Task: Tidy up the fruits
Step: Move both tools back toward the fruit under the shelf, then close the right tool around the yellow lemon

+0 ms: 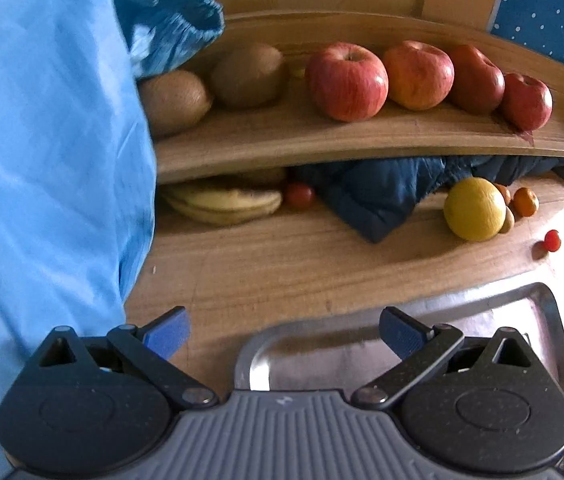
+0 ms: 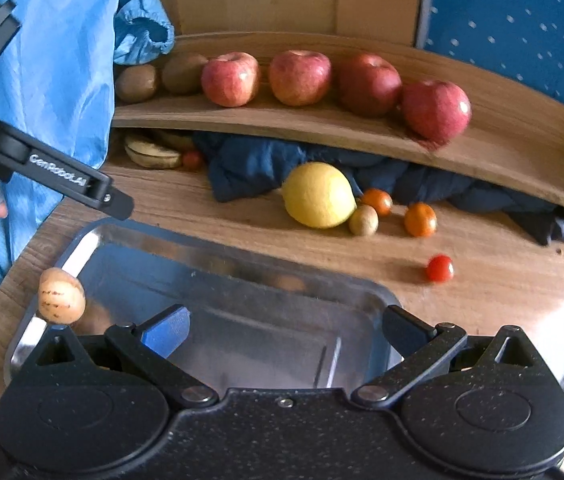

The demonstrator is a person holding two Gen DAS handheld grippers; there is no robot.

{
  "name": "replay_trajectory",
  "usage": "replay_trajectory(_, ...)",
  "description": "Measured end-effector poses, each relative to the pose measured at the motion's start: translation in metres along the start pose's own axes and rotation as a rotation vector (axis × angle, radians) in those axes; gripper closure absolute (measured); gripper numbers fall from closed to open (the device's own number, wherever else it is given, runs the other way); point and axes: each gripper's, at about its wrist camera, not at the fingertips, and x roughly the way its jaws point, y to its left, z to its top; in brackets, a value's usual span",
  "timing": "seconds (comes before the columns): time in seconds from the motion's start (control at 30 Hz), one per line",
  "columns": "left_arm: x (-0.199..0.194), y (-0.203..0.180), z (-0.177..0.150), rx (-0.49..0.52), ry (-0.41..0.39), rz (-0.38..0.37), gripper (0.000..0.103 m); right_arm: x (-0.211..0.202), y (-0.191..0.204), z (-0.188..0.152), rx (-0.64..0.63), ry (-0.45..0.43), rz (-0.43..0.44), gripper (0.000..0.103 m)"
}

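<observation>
On the shelf (image 2: 522, 148) four apples (image 2: 300, 77) stand in a row toward its right end, with two kiwis (image 2: 137, 83) left of them near the left end. Under the shelf, on the worktop (image 2: 242, 216), a bunched jacket (image 2: 250, 164) lies at the back, bananas (image 2: 150, 154) to its left. A lemon (image 2: 318, 195) sits before the jacket, a small kiwi (image 2: 363, 220) and two mandarins (image 2: 420, 220) just right of it. The tray (image 2: 90, 240) occupies the front edge.
</observation>
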Motion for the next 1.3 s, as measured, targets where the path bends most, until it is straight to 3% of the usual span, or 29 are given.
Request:
replay_trajectory(0.37, 0.028, -0.017, 0.03, 0.154, -0.084, -0.008, 0.001, 0.029, -0.006, 0.023, -0.002, -0.03, -0.046, 0.001)
replay_trajectory(0.87, 0.058, -0.024, 0.037, 0.284, -0.183, -0.079, 0.003, 0.059, -0.004, 0.043, -0.133, -0.031, -0.062, 0.009)
replay_trajectory(1.1, 0.069, -0.023, 0.04, 0.3, -0.188, -0.111, 0.012, 0.074, -0.008, 0.05, -0.168, -0.018, -0.083, 0.013)
replay_trajectory(1.3, 0.078, -0.014, 0.047, 0.253, -0.18, -0.122, 0.021, 0.079, -0.006, 0.054, -0.154, -0.02, -0.075, 0.015)
